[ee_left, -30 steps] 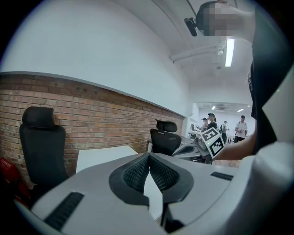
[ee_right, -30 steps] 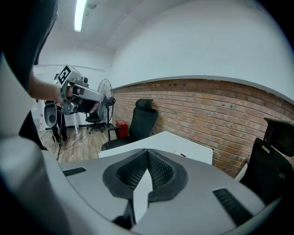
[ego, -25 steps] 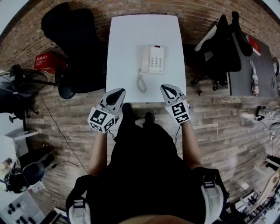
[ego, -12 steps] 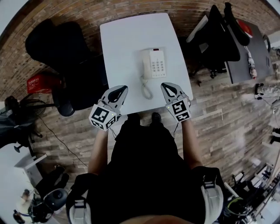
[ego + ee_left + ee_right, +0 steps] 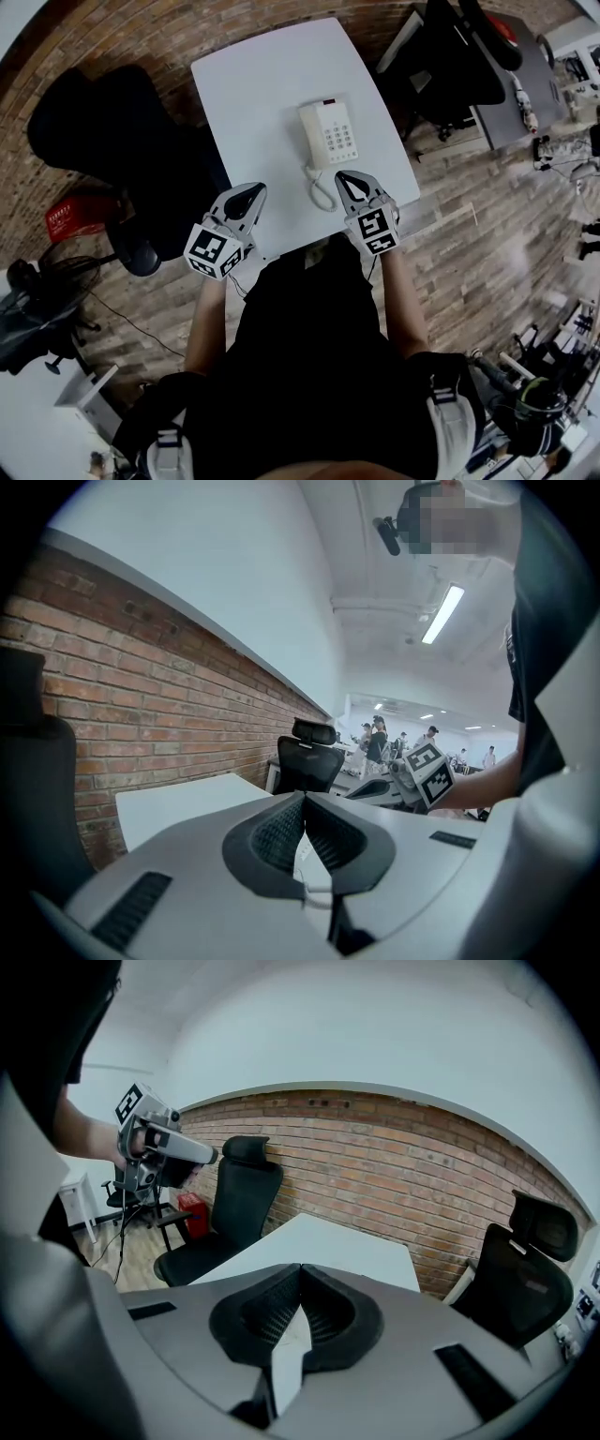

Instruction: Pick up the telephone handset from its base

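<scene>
- While the telephone handset lay cradled on the left side of its base, it sat ahead of the right claw and a little to that claw's left, well apart from it. Nothing had been touched yet.
- The right claw was clenched, its tips meeting with nothing between them. The left claw was clenched and empty too, with the handset ahead of it and off to its right.
- The step in hand looked like the approach, so whichever claw took the handset needed to spread its jaws before arriving, not over the phone.
- The best bite seemed to be the slim middle of the handset, with the jaws set across its width and the claw tipped down from above.
- The coiled cord lay on the bench just ahead of the right claw's tips — a path over it, not through it, would avoid a snag.
- A straight, slow lift looked wise, since the cord could drag the light base along — the free claw could press on the base's keypad side to hold it.
</scene>
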`<state>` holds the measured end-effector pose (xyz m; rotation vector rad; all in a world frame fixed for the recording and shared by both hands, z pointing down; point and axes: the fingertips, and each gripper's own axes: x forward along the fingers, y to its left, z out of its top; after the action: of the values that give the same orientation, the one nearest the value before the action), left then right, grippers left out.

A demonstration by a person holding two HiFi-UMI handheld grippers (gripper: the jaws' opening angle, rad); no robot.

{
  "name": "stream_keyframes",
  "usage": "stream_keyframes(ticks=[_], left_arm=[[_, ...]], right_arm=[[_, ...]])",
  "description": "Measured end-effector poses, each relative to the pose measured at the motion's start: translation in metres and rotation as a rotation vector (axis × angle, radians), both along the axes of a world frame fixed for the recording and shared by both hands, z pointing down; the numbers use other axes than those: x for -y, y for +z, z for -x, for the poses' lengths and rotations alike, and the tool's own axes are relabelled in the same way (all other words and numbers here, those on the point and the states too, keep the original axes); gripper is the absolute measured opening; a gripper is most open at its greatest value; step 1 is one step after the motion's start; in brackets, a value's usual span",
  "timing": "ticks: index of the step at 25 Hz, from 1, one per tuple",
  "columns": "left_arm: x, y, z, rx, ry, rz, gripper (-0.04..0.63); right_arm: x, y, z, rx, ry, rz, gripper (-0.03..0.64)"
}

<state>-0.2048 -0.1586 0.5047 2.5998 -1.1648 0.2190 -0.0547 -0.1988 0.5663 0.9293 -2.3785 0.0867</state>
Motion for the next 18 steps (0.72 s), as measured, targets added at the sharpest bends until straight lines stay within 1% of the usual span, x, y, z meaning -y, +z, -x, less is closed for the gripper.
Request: stream_keyframes(ticks=[6, 9, 12, 15, 18], left_arm=[[0.006, 0.010, 0.008, -0.008, 0.043, 0.020, 0.018], [0.013, 0.009, 0.006, 0.006, 0.059, 0.012, 0.018], [0.019, 0.006, 0.009, 0.015, 0.051, 0.002, 0.018], [0.023, 0.009, 0.016, 0.011, 0.029, 0.020, 0.018], [0.026, 0.015, 0.022, 0.036, 0.034, 0.038, 0.018]], right_arm=[[0.010, 0.005, 0.014, 0.022, 0.046, 0.010, -0.002], [0.023, 0.008, 0.018, 0.026, 0.057, 0.008, -0.002], [0.037, 0.014, 0.024, 0.050, 0.072, 0.019, -0.002], [0.050, 0.023, 0.030, 0.055, 0.092, 0.020, -0.002], [0.063, 0.033, 0.036, 0.071, 0.120, 0.028, 0.000]])
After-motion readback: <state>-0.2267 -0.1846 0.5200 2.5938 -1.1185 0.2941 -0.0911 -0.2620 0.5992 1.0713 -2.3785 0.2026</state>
